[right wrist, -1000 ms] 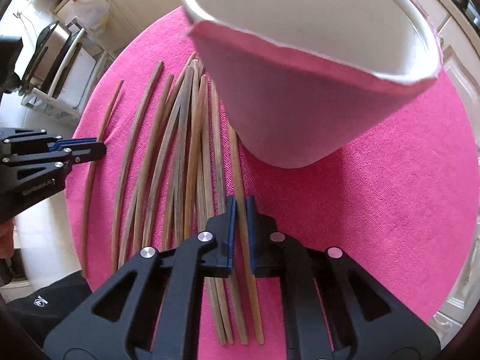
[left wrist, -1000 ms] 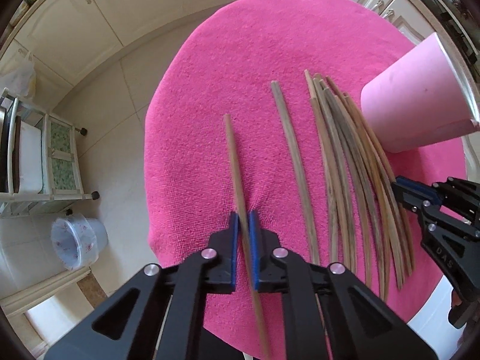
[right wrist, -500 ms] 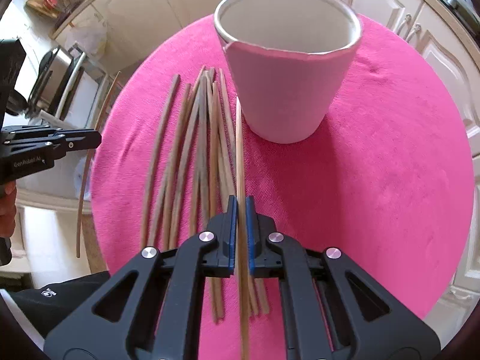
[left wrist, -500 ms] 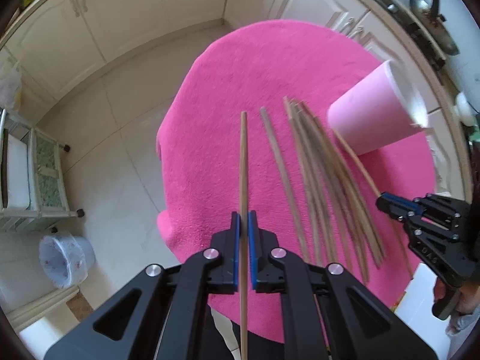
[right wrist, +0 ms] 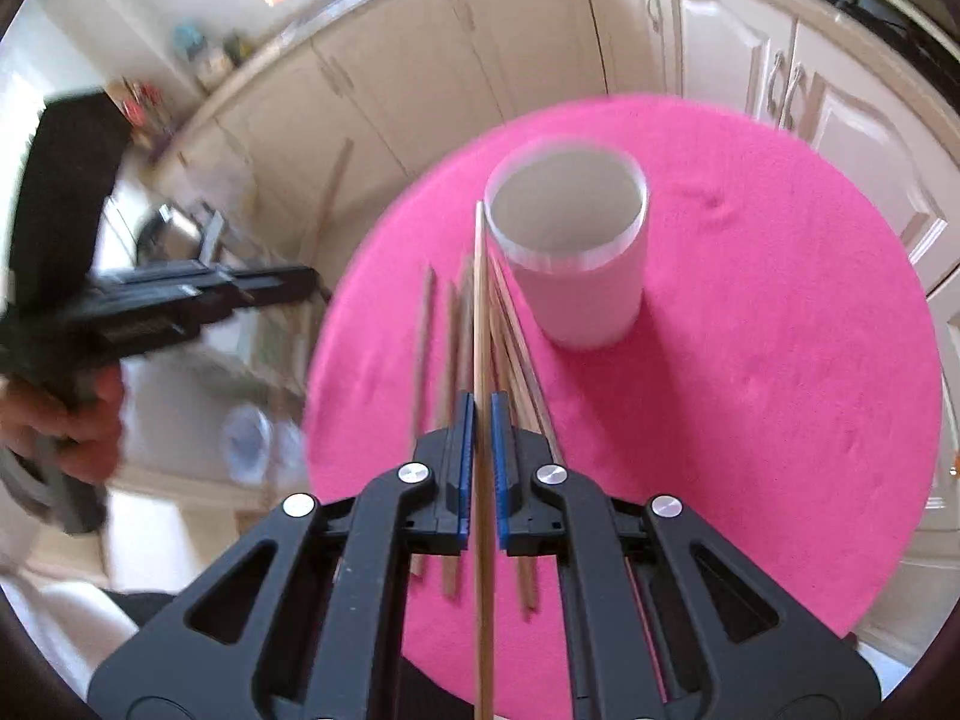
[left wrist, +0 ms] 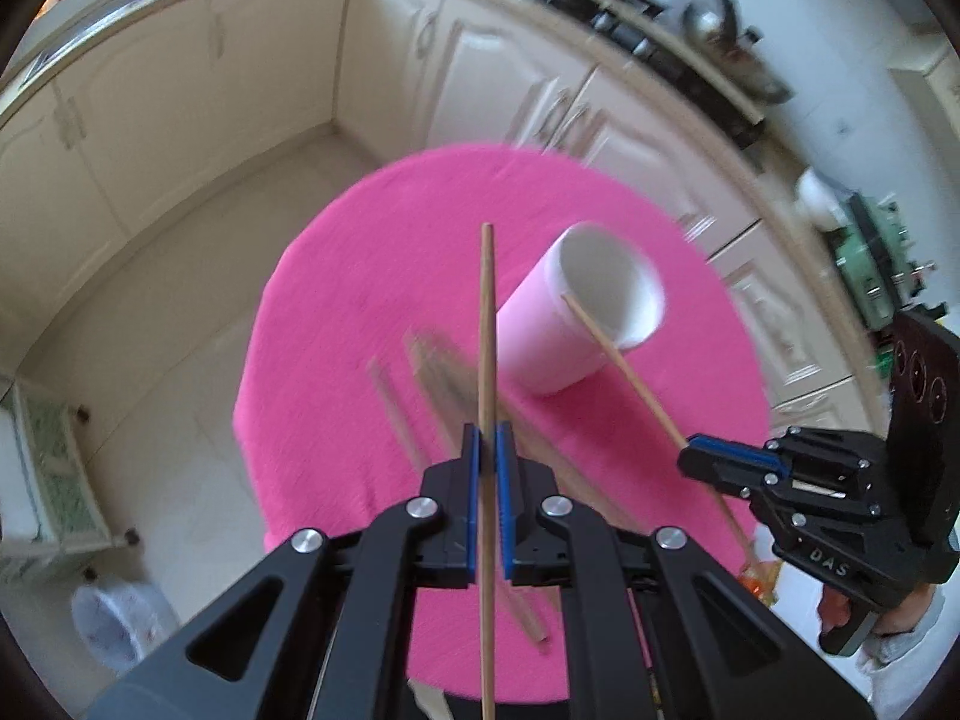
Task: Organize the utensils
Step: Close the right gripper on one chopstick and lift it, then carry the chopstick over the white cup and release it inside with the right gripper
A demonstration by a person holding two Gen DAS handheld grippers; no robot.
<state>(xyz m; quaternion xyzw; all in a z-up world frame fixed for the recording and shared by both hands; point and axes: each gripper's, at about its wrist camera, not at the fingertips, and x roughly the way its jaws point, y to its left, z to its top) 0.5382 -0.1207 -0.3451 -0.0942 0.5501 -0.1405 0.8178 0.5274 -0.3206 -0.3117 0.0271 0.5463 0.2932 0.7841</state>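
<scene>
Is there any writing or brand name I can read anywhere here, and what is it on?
"DAS": raised letters on the black body of the right gripper, seen from the left wrist view.
Pale lettering on the left gripper in the right wrist view: too blurred to read.
Nothing else legible.

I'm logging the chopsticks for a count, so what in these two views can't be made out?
- Loose chopsticks on the pink cloth, left wrist view: motion blur smears them, count unclear.
- The same pile, right wrist view: the right tool covers their near ends.
- Cup bottom: its own wall hides it.
</scene>
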